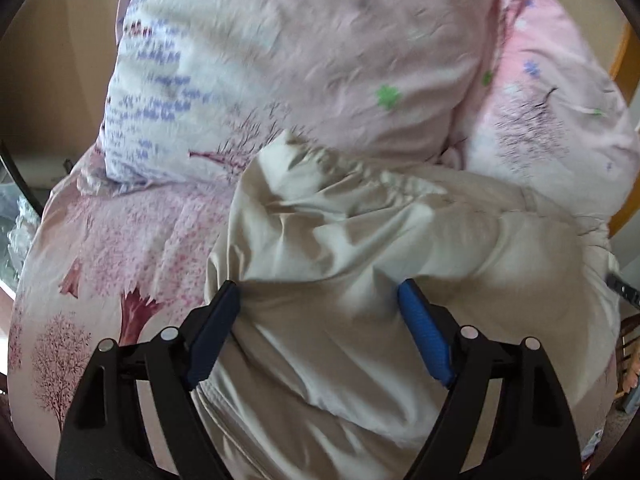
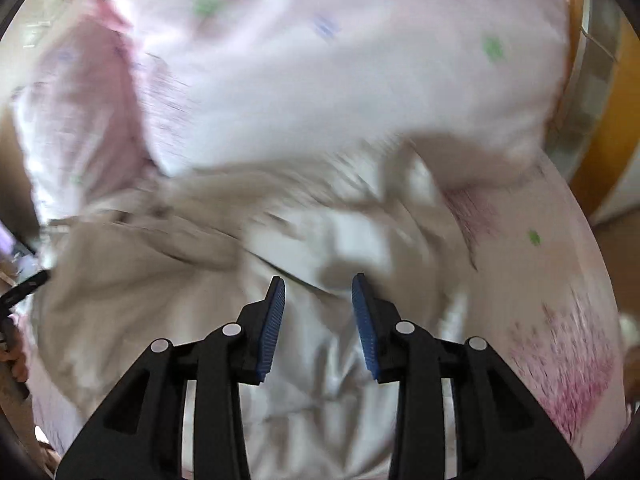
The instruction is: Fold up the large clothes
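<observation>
Cream garment (image 1: 360,248) lies crumpled on a bed, spread over a pink bedsheet (image 1: 120,240) printed with red-pink trees. The fabric is bunched in ridges at its far edge and smoother nearer the camera.

2 pillows sit behind the garment. The larger pillow (image 1: 280,60) has a pale pink cover with blue-violet marks down its left side and a green flower print. A second pink pillow (image 1: 552,92) leans to its right. The garment's far edge touches the base of both.

Left gripper (image 1: 320,300): fingers (image 1: 424,336) spread wide, blue pads angled outward, tips resting on or just above the cloth. A broad fold of the garment sits between them, but the pads do not press on it. Released.

Right gripper (image 2: 318,292): fingers (image 2: 272,328) part-way apart, with a clear gap between the ribbed blue pads. Garment cloth (image 2: 160,300) lies beneath and between them. This view is heavily motion-blurred; the pads appear clear of the fabric, so likely released rather than gripping.

In the right wrist view, the pink pillow (image 2: 320,60) fills the top and the tree-print sheet (image 2: 560,340) shows at right. A wooden edge (image 2: 600,140) runs along the far right.
</observation>
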A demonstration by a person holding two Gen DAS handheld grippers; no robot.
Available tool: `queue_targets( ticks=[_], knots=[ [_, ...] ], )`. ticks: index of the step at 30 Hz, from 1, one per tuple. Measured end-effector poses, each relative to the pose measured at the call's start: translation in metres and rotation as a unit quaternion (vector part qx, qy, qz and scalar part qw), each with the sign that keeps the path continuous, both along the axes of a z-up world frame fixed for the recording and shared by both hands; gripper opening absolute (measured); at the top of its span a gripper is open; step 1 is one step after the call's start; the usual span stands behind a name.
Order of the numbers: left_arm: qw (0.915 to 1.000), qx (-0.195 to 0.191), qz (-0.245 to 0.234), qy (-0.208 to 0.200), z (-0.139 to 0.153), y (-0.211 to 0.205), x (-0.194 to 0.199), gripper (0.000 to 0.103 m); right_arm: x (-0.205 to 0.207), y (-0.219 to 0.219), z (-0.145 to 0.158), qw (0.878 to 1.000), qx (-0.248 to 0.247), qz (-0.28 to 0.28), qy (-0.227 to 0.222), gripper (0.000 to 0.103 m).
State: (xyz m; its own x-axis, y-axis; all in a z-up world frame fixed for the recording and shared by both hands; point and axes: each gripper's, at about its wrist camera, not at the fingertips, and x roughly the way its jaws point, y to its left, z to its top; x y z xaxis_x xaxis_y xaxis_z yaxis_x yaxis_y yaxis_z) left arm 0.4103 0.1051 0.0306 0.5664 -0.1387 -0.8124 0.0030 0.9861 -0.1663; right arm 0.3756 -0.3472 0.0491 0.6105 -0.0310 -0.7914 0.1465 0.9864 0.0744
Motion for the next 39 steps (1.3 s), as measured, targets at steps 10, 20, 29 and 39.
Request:
queue_targets(
  ticks=[10, 20, 29, 39],
  knots=[
    [0.9991, -0.036, 0.016, -0.013, -0.004, 0.008, -0.01, 0.082, 0.014, -0.016, -0.036, 0.997, 0.073, -0.021, 0.015, 0.046],
    [0.9784, -0.195, 0.048, -0.05, -0.012, 0.08, -0.138, 0.085, -0.117, -0.081, -0.046, 0.939, 0.298, -0.145, -0.092, 0.091],
    [0.951, -0.303, 0.061, 0.005, -0.055, 0.066, -0.143, 0.086, -0.115, -0.102, -0.091, 0.884, 0.428, -0.175, -0.067, 0.091],
    [0.9253, -0.358, 0.124, 0.008, -0.067, 0.061, -0.107, 0.074, -0.09, -0.098, -0.104, 0.875, 0.451, -0.168, -0.061, 0.077]
  ],
)
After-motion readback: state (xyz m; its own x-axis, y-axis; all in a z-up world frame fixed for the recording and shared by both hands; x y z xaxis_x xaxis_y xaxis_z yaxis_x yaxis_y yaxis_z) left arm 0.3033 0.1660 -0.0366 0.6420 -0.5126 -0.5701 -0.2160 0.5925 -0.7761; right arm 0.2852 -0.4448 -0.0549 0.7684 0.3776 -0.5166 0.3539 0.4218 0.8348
